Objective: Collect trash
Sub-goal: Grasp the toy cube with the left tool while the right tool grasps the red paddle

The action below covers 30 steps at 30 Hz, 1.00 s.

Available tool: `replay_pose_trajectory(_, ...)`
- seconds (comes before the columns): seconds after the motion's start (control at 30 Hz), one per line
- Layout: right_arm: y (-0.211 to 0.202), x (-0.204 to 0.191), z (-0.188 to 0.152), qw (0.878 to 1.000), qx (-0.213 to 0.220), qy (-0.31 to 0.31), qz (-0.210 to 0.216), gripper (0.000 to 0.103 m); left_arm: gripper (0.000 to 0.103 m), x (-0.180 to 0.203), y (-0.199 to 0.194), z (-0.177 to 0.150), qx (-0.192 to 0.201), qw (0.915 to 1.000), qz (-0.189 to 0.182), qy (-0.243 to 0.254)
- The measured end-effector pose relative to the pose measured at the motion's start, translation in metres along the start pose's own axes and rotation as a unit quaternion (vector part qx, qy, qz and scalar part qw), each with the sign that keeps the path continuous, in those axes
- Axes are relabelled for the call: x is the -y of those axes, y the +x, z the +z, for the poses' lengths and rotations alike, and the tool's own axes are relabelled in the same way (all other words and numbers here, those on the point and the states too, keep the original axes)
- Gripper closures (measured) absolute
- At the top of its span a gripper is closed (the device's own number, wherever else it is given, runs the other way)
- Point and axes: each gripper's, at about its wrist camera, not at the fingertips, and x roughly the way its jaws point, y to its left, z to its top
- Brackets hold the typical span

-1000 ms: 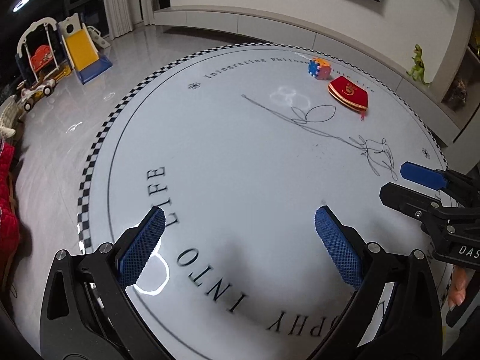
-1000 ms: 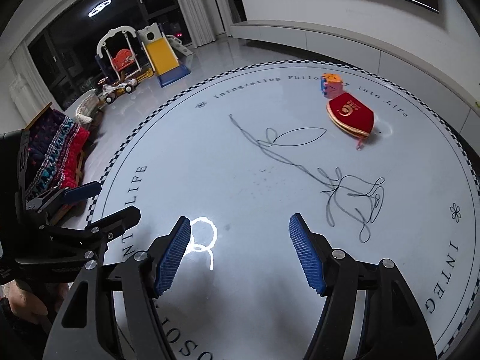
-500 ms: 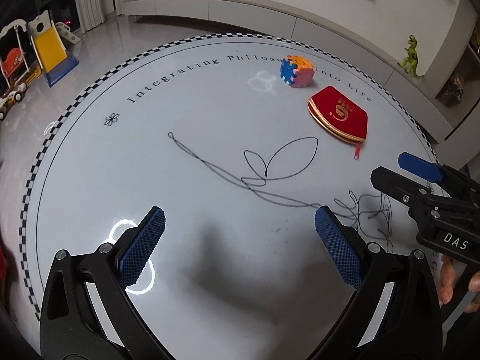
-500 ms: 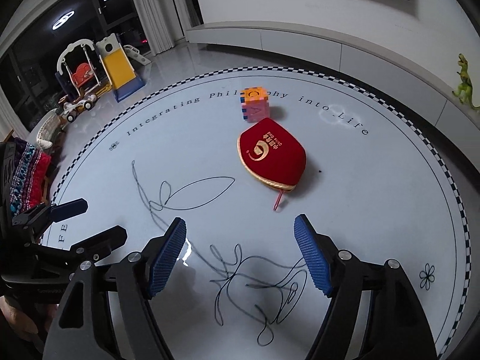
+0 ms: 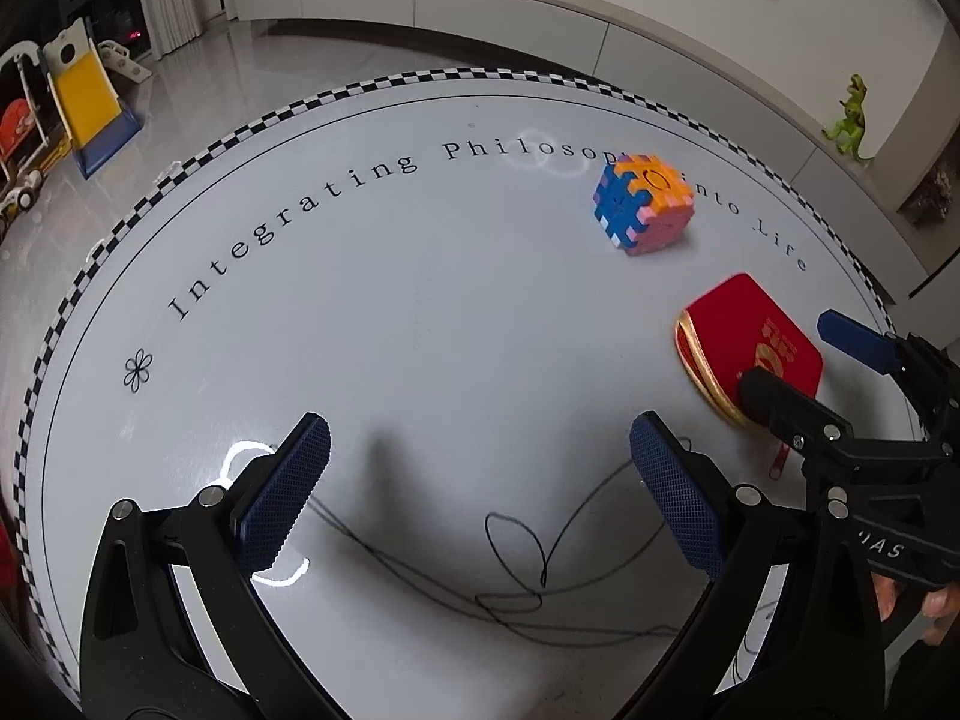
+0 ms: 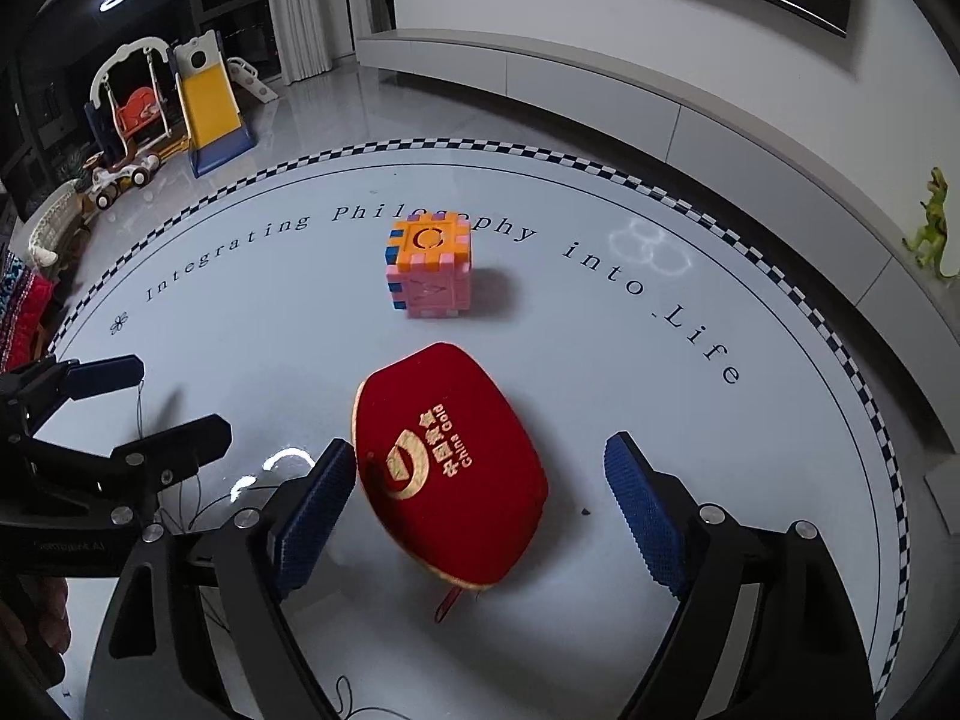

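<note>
A red pouch (image 6: 456, 450) with a gold logo and gold rim lies flat on the round white mat (image 6: 660, 360). My right gripper (image 6: 480, 447) hovers over the pouch (image 5: 750, 336) with its jaws opening. The pouch shows between the blue pads, which do not press on it. A foam puzzle cube (image 6: 429, 267) in orange, pink and blue stands just beyond. My left gripper (image 5: 478, 429) is open over bare mat (image 5: 420, 330), left of the right gripper (image 5: 795, 354), with the cube (image 5: 645, 204) ahead to its right. From the right wrist, the left gripper (image 6: 174, 399) shows at the left edge.
The mat has a checkered border and printed lettering. A toy slide (image 6: 210, 102) and swing stand on the grey floor at far left. A low white cabinet runs along the wall, with a green dinosaur (image 6: 933, 222) on it. A person's hand (image 5: 936, 606) holds the right gripper.
Both grippers have travelled across the mat toward the pouch and cube, which now look much nearer. The right gripper's jaws have spread wider and now frame the pouch.
</note>
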Motion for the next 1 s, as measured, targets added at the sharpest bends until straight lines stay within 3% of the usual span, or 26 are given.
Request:
replay_pose_trajectory(0.27, 0.023, 0.011, 0.009, 0.999, -0.023, -0.014, 0.043, 0.018, 0.006, 0.005, 0.02, 0.034, -0.002, 1.0, 0.003, 0.003)
replay_pose_trajectory(0.3, 0.025, 0.01, 0.009, 0.998, -0.029, -0.017, 0.051, 0.022, 0.006, 0.008, 0.022, 0.038, -0.004, 1.0, 0.001, 0.004)
replay_pose_trajectory(0.33, 0.025, 0.01, 0.009, 0.997, -0.034, -0.016, 0.07, 0.038, 0.006, 0.011, 0.024, 0.042, -0.004, 1.0, -0.002, 0.005)
replay_pose_trajectory(0.37, 0.025, 0.011, 0.009, 0.995, -0.038, -0.009, 0.093, 0.047, 0.006, 0.014, 0.024, 0.045, -0.003, 1.0, -0.005, 0.006)
replay_pose_trajectory(0.4, 0.024, 0.012, 0.009, 0.995, -0.039, -0.003, 0.097, 0.051, 0.006, 0.019, 0.025, 0.049, -0.002, 0.9999, -0.009, 0.008)
replay_pose_trajectory(0.53, 0.016, 0.018, 0.011, 0.998, -0.023, -0.013, 0.054, 0.054, 0.006, 0.038, 0.031, 0.063, 0.001, 0.9997, -0.019, 0.014)
replay_pose_trajectory(0.77, 0.02, 0.07, 0.021, 0.999, -0.003, 0.031, 0.009, 0.054, 0.006, 0.062, 0.045, 0.079, 0.006, 0.9994, -0.024, 0.024)
replay_pose_trajectory(1.0, 0.026, 0.104, 0.034, 0.996, 0.014, 0.086, 0.004, 0.054, 0.006, 0.069, 0.064, 0.089, 0.013, 0.9996, -0.014, 0.022)
